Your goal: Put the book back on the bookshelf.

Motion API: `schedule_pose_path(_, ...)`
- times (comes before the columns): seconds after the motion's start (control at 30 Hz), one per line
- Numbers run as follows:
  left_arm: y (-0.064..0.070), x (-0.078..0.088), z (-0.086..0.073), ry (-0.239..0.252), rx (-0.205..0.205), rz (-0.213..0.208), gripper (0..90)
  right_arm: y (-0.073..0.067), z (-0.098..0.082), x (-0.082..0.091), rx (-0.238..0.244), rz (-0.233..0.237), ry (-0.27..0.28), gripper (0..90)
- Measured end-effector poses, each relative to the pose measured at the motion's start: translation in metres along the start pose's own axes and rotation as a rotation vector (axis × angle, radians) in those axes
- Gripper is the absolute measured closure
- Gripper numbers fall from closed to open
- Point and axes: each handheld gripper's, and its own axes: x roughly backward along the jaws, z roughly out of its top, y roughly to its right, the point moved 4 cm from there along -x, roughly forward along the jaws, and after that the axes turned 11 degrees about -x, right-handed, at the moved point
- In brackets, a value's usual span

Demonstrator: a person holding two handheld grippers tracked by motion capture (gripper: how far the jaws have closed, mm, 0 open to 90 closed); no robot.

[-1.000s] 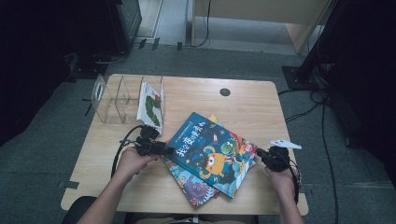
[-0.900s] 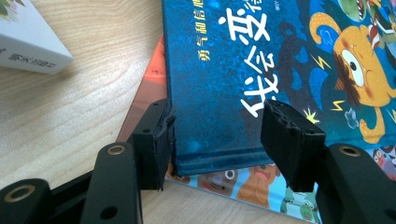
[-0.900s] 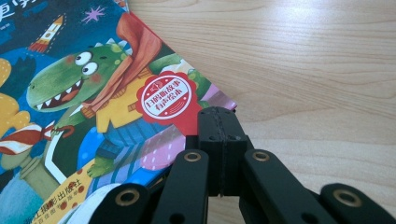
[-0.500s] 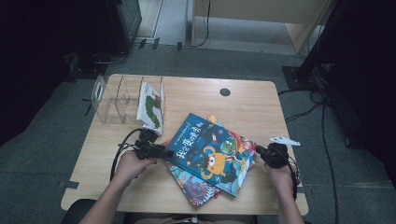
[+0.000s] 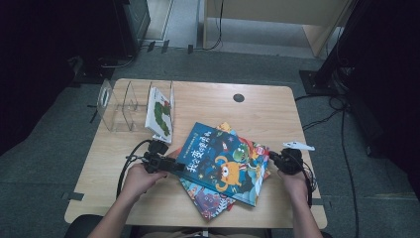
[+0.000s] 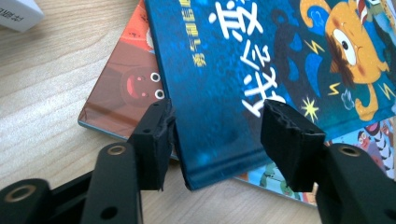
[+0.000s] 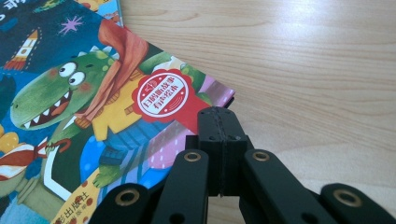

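Books sit stacked mid-table; left gripper (image 6: pixel 215 140) has jaws apart straddling the blue book (image 6: pixel 280 60) corner, right gripper (image 7: pixel 219 140) jaws together pinning the far edge. I'd close squarely before lifting, or it'll slip.

a fixed camera is looking steeply down on the counter (image 5: pixel 208 106) from afar, while two hand-held gripper cameras are peering close at opposite corners of the same blue book (image 5: pixel 225 161).
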Motion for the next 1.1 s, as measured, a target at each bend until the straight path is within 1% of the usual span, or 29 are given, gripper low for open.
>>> schedule_pose_path(0.13,0.003,-0.001,-0.003,-0.015,-0.010,-0.012,44.5,-0.001,0.003,-0.002,-0.002,0.001,0.003,90.0)
schedule_pose_path(0.23,0.004,-0.001,-0.005,-0.009,0.003,-0.021,44.0,-0.002,0.004,-0.004,-0.004,0.002,0.003,90.0)
schedule_pose_path(0.5,0.005,0.002,-0.008,-0.013,0.018,-0.042,42.9,-0.004,0.008,-0.008,0.006,0.007,0.001,90.0)
schedule_pose_path(0.63,0.003,0.005,-0.008,-0.008,0.039,-0.057,41.9,-0.005,0.010,-0.011,0.012,0.012,-0.002,90.0)
schedule_pose_path(0.73,0.000,0.010,-0.008,0.010,0.046,-0.035,41.4,-0.006,0.011,-0.012,0.018,0.018,-0.006,90.0)
schedule_pose_path(0.77,-0.002,0.012,-0.008,0.018,0.055,-0.030,41.2,-0.007,0.011,-0.013,0.019,0.021,-0.007,90.0)
schedule_pose_path(0.8,-0.002,0.012,-0.008,0.018,0.055,-0.030,41.2,-0.007,0.012,-0.013,0.021,0.025,-0.007,90.0)
schedule_pose_path(0.83,-0.007,0.016,-0.009,0.026,0.067,-0.015,41.1,-0.007,0.012,-0.014,0.022,0.026,-0.007,90.0)
schedule_pose_path(0.9,-0.010,0.019,-0.010,0.033,0.081,0.000,40.9,-0.008,0.013,-0.015,0.028,0.026,-0.009,90.0)
schedule_pose_path(1.1,-0.016,0.022,-0.012,0.034,0.091,0.026,40.5,-0.010,0.015,-0.018,0.036,0.028,-0.010,90.0)
